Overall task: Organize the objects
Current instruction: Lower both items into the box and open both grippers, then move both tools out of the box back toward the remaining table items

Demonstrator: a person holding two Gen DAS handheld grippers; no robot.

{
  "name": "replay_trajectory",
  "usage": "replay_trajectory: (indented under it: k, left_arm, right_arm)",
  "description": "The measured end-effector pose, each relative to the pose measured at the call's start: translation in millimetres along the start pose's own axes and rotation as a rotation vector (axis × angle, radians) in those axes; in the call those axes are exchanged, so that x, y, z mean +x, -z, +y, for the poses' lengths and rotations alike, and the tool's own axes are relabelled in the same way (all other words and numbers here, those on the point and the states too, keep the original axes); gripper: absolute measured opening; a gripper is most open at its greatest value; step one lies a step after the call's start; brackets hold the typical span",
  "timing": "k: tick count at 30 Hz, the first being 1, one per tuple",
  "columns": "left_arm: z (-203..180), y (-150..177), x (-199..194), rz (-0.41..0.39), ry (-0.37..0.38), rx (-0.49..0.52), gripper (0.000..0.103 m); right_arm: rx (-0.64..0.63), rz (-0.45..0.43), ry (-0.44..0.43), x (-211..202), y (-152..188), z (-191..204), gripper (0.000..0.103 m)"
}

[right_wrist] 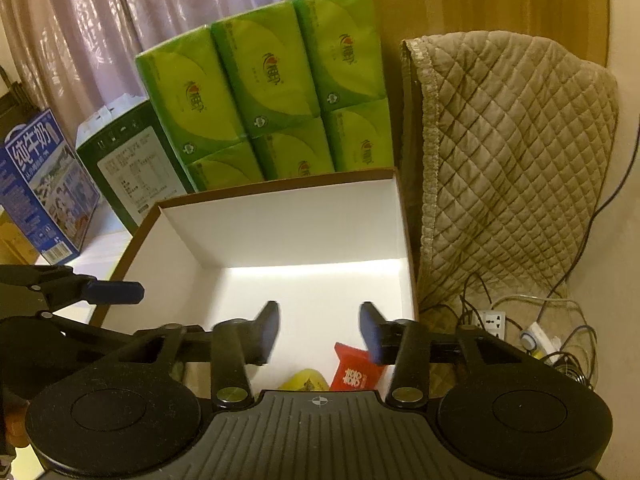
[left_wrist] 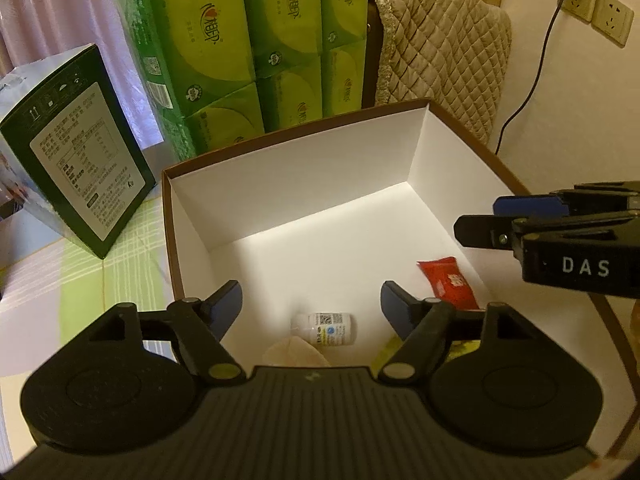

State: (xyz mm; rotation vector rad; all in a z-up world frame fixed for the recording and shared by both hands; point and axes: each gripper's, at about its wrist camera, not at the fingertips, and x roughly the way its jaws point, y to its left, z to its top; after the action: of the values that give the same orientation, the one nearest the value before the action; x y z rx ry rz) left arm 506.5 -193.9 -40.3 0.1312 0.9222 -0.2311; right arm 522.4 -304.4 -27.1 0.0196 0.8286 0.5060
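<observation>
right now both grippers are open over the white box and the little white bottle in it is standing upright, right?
Not quite: the small white bottle lies on its side on the floor of the box, as the left wrist view shows. The rest holds: the left gripper and right gripper are open over it.

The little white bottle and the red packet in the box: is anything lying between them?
No. In the left wrist view only bare white box floor separates the white bottle from the red packet.

A home room, seen from where I stand: pink curtains [right_wrist: 120, 12] upper left, bulk tissue packs [right_wrist: 272, 92] at centre, a quilted chair cover [right_wrist: 512, 152] right, wall sockets [left_wrist: 596, 10] upper right.
</observation>
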Motion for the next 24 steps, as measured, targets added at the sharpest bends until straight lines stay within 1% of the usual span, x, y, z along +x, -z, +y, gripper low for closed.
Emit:
replay_trajectory:
  k: [4, 7, 10, 20, 24]
  left_arm:
    - [0, 6, -13, 0.001, 0.01, 0.013, 0.079]
    - [1, 11, -25, -0.006, 0.02, 0.006, 0.08]
    - [2, 16, -39, -0.012, 0.028, -0.004, 0.085]
    - [-4, 37, -91, -0.048, 0.045, -0.035, 0.093]
    - [-10, 46, -109, -0.065, 0.047, -0.044, 0.093]
  right_arm:
    - [0.023, -0.016, -0.019, -18, 8, -1, 0.054]
    - [0.039, -0.025, -0.023, -32, 16, 0, 0.056]
    - [0.064, -0.037, -0.024, -48, 24, 0, 0.058]
    - [0.11, -0.055, -0.032, -94, 50, 6, 0.063]
    - [0.113, -0.056, -0.04, -108, 60, 12, 0.064]
